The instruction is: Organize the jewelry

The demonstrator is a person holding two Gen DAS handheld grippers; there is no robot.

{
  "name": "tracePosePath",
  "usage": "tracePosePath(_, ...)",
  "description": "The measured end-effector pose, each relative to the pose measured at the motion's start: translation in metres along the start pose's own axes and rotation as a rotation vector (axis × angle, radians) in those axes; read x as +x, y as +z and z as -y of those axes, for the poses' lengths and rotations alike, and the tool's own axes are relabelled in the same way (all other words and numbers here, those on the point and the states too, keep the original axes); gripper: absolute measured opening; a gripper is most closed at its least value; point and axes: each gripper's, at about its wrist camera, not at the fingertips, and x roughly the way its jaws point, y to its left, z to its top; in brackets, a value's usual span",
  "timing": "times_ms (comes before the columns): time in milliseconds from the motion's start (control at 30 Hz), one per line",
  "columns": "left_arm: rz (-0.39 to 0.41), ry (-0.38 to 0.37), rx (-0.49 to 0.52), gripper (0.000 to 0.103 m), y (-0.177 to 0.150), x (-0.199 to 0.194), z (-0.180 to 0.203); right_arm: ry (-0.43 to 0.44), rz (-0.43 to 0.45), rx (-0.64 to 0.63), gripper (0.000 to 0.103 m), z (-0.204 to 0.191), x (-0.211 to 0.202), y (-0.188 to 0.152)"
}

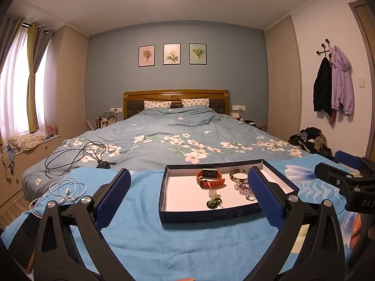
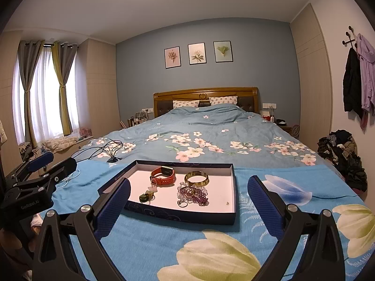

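Observation:
A dark blue shallow box point(image 1: 199, 215) point(image 2: 178, 215) with a white floor lies on a blue towel at the foot of the bed. In it lie a red watch point(image 1: 209, 178) point(image 2: 163, 175), a gold bangle point(image 1: 238, 175) point(image 2: 196, 178), a purple bead bracelet point(image 2: 194, 194), a small ring point(image 2: 182, 203) and a green charm point(image 1: 212, 201) point(image 2: 145, 196). My left gripper point(image 1: 189, 194) is open and empty, just in front of the box. My right gripper point(image 2: 188, 201) is open and empty, also before the box, to the right of the left one.
The blue flowered towel point(image 1: 140, 229) covers the bed's foot. Black cables point(image 1: 77, 154) and white earphones point(image 1: 65, 192) lie to the left on the bed. A clothes pile point(image 2: 344, 152) sits on the floor at right. Pillows and a headboard are far back.

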Motion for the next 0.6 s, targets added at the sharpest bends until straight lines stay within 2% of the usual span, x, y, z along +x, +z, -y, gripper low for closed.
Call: tracePosePath(600, 0.020, 0.014, 0.006, 0.098, -0.0028, 0.0000, 0.0006, -0.006, 0.015, -0.005, 0.096, -0.0001, 0.0021, -0.0003)
